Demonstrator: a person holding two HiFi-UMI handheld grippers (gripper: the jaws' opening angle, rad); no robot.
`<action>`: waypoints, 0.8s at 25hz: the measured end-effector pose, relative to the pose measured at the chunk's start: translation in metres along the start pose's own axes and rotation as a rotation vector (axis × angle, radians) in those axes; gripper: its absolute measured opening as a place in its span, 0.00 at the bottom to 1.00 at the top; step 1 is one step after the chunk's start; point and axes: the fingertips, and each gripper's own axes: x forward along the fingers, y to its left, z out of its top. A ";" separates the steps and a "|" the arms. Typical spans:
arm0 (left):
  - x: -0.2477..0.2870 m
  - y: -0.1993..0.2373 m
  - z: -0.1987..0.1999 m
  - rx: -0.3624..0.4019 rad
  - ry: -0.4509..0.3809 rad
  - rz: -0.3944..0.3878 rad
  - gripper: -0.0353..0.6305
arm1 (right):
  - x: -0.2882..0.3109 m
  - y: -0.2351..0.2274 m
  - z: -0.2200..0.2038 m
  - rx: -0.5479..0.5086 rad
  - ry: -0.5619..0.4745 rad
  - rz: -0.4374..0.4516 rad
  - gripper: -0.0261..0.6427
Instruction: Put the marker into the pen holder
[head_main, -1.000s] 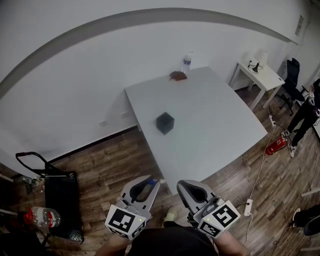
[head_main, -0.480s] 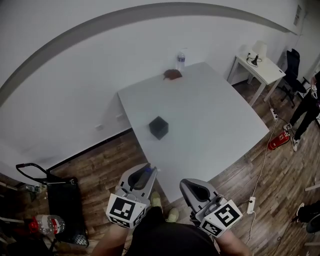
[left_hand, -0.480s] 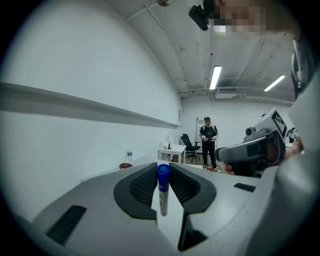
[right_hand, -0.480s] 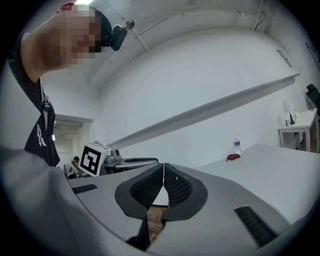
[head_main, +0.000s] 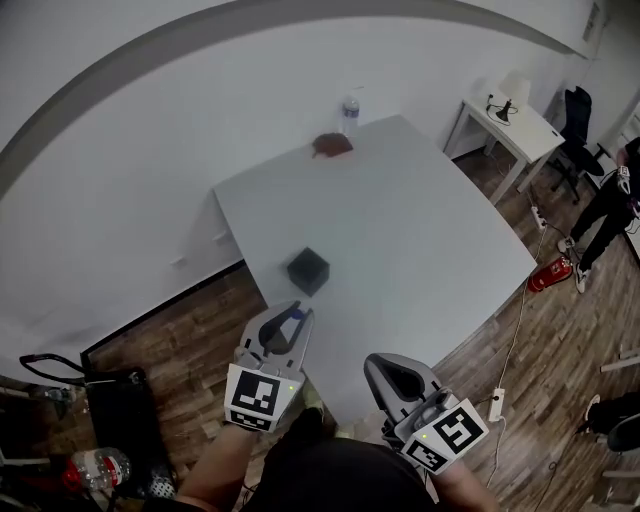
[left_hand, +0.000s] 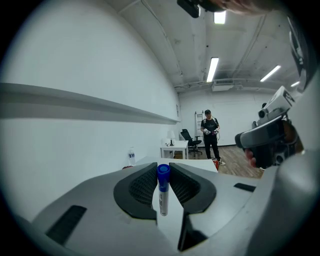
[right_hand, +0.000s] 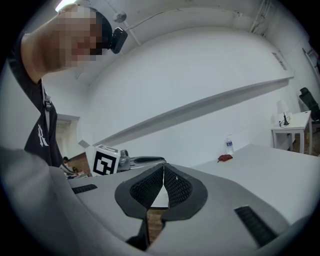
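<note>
Left gripper (head_main: 287, 328) comes first: its two jaws are clamped on a marker (head_main: 297, 316), and the left gripper view shows the white barrel pinched upright between the ribbed pads with the blue cap (left_hand: 163, 171) standing proud above them. That looks like a grip chosen so the pen can be lowered end-first into an opening. The right gripper (head_main: 397, 377) hangs lower and nearer the body; its own view shows the jaws (right_hand: 163, 182) pressed together on nothing, so it seems to be kept out of the way while the other one does the carrying. Ahead lies the white table (head_main: 430, 230), seen corner-on, its near corner just in front of the two tools. The black pen holder (head_main: 308, 271) stands close to the table's left edge, about halfway along it, and both grippers are short of that edge, over the wooden floor. A water bottle (head_main: 349, 110) and a small brown object (head_main: 331, 146) sit at the far edge by the wall, well apart from the holder. The marker, smallest of all, is off the table, beyond the edge and near the holder but not above it. By my reading, the carry is nearly done, and placing it in the holder is not yet begun.
</note>
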 end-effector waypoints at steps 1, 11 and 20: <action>0.010 0.008 -0.002 0.007 0.006 0.001 0.17 | 0.006 -0.004 0.000 0.004 0.005 -0.007 0.06; 0.099 0.055 -0.047 0.132 0.103 -0.016 0.17 | 0.049 -0.046 -0.012 0.060 0.074 -0.101 0.06; 0.159 0.065 -0.122 0.236 0.257 -0.079 0.17 | 0.082 -0.072 -0.030 0.111 0.144 -0.140 0.06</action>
